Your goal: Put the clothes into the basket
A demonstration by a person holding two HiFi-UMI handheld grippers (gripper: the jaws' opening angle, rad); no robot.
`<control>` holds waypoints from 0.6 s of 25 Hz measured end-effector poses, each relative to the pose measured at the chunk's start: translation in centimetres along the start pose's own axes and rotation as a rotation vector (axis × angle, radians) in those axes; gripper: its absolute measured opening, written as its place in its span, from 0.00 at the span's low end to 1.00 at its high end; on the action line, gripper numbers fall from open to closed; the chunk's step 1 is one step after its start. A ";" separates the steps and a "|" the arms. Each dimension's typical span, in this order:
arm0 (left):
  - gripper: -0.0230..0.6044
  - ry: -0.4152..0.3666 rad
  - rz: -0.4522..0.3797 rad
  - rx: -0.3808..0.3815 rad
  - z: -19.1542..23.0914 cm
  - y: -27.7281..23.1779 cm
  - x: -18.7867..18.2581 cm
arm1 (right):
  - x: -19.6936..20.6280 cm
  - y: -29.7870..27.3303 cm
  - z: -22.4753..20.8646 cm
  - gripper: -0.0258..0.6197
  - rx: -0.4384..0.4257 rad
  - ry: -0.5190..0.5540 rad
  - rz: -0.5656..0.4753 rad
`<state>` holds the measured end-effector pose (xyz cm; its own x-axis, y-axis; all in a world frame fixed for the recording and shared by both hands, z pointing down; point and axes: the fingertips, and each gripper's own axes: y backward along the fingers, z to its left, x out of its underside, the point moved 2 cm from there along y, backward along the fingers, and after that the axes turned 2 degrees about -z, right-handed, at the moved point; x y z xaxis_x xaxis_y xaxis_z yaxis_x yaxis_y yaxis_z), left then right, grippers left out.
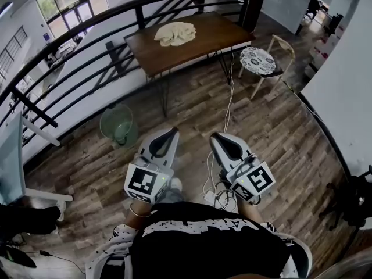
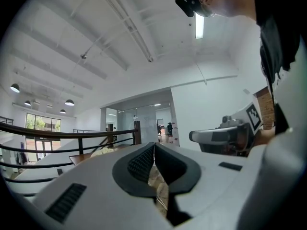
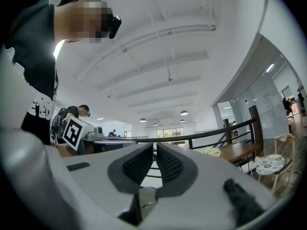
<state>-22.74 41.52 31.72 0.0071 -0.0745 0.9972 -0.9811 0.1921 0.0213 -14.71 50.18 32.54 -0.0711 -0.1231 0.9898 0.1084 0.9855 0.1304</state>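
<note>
Left gripper (image 1: 171, 133) – jaws pressed together, nothing between them. Held level and low in front of the body, nose aimed toward the table. Probably a carrying posture: nothing within reach yet, so no reason to open.

Further left, on the floor near the railing (image 1: 75, 36) – green see-through basket (image 1: 108, 122). Upright, mouth up, looks empty as far as can be told. Set short of the table and to its left, so likely a short swing down and left once a garment is lifted.

Centre, well ahead – wooden table (image 1: 215, 34), long side running left to right with a slight tilt. On its left half, toward the far edge, the clothes (image 1: 174, 34): one pale cream heap, crumpled. Long axis roughly along the table's length; no clear head or tail, so no real pointing direction. Sleeves or hems not distinguishable from here. Also seen low and small from the left gripper view (image 2: 103, 151) and the right gripper view (image 3: 211, 151), well apart from both sets of jaws.

Right gripper (image 1: 217, 138) – closed too, pads all but meeting, empty. Level, beside its partner, same heading. Paired stance suggests an approach with both tools ready rather than a one-handed reach.

White cable (image 1: 229, 97) trailing across the floorboards between gripper and table – a snag to mind.

Far right – stool (image 1: 258, 61) with patterned seat, just off the table's end, clear of the likely path.
</note>
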 end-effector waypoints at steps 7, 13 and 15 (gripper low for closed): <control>0.06 0.026 -0.004 0.009 1.6 -1.2 0.7 | 0.5 -1.6 -1.1 0.09 0.016 -0.007 0.019; 0.06 0.036 -0.020 0.037 2.6 -3.2 0.9 | 0.4 -2.9 -2.7 0.09 0.033 0.006 0.028; 0.06 0.033 -0.017 0.051 2.8 -3.7 0.9 | 0.3 -3.2 -2.9 0.09 0.036 0.007 0.031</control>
<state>-19.64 38.03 32.34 0.0294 -0.0450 0.9986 -0.9894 0.1409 0.0355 -12.17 46.64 32.63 -0.0608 -0.0928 0.9938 0.0743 0.9925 0.0972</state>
